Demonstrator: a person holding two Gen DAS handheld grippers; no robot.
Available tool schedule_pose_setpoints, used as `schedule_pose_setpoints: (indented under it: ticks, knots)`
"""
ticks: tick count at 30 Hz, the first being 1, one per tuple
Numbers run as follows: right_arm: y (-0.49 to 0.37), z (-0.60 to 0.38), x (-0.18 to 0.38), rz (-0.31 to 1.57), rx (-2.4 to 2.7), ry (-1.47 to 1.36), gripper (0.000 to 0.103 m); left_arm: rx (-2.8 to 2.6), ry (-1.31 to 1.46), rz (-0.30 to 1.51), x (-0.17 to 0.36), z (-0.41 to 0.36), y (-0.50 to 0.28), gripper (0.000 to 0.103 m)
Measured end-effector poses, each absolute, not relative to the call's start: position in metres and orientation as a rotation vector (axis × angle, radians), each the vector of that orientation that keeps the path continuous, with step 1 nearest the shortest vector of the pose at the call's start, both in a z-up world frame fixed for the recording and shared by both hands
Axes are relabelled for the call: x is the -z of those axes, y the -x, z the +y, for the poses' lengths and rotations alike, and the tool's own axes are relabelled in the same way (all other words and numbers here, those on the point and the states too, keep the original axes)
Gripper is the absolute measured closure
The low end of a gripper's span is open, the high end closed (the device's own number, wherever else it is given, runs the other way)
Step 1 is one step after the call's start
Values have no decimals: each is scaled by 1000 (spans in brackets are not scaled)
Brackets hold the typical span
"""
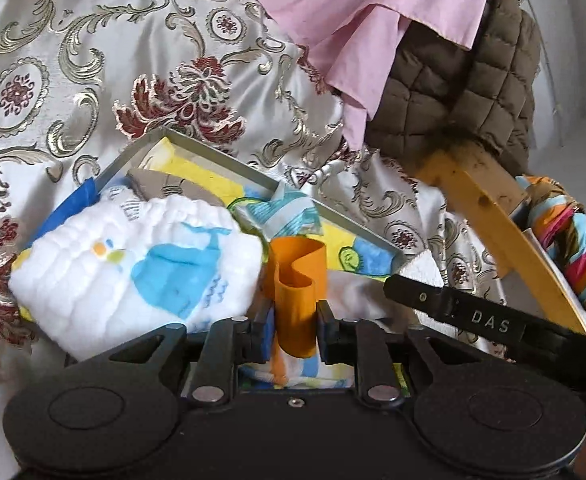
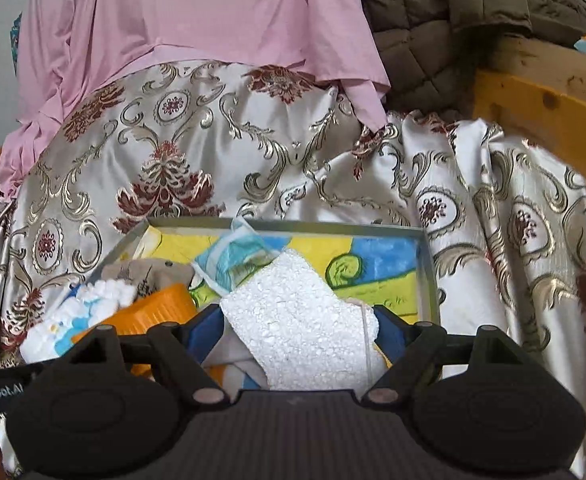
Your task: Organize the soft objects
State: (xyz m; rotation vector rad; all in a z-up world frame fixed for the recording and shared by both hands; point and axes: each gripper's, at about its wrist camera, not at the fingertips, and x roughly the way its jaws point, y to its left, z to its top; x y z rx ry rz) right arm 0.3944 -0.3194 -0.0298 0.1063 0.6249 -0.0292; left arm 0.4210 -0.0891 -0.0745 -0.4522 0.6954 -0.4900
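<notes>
The left gripper (image 1: 295, 316) is clamped on an orange band (image 1: 298, 280), and the right gripper (image 2: 297, 328) pinches a white foam piece (image 2: 293, 320), both held over the tray (image 2: 427, 276), likely for sorting inside.

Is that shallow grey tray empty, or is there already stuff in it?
Not empty. The grey tray already holds a striped blue cloth and a grey fabric piece on its yellow-and-blue lining.
</notes>
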Motion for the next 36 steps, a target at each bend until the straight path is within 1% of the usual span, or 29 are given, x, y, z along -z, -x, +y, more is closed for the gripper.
schedule_pose_setpoints:
  ticks: [1,2,3,5,7,8,15,16,17,18,20,23,26,36]
  knots:
    - [-393,-319,31,626,28,-108,19,483,446,697,74,-89,-420,79]
    - [-392,-318,33,626,28,-110,19,474,440,696,73,-88,-418,75]
    - [-390,-317,34,625,32,-111,16,466,436,695,71,-87,-417,71]
    - [-384,-317,33,613,34,-118,13,453,424,693,68,-86,-412,61]
    - [-375,-316,30,587,34,-126,8,444,405,680,63,-85,-405,54]
    - [-372,-317,28,577,36,-127,8,439,393,672,61,-85,-401,48]
    - [-326,-316,5,485,56,-161,2,370,345,578,35,-74,-362,29]
    - [-318,-315,2,470,56,-162,0,351,339,559,30,-72,-354,25]
    - [-310,-313,-2,459,57,-161,0,336,335,541,24,-69,-347,21]
    - [-301,-310,-5,450,56,-156,0,318,329,520,19,-66,-337,19]
    - [-281,-305,-13,429,46,-151,0,280,314,487,9,-60,-318,11]
    - [-252,-299,-24,400,17,-157,0,226,290,449,-4,-50,-285,4]
    - [-219,-291,-33,370,-12,-145,0,187,292,428,-13,-40,-253,1]
    - [-124,-250,-50,287,-38,-16,0,140,235,415,-24,-23,-156,1]
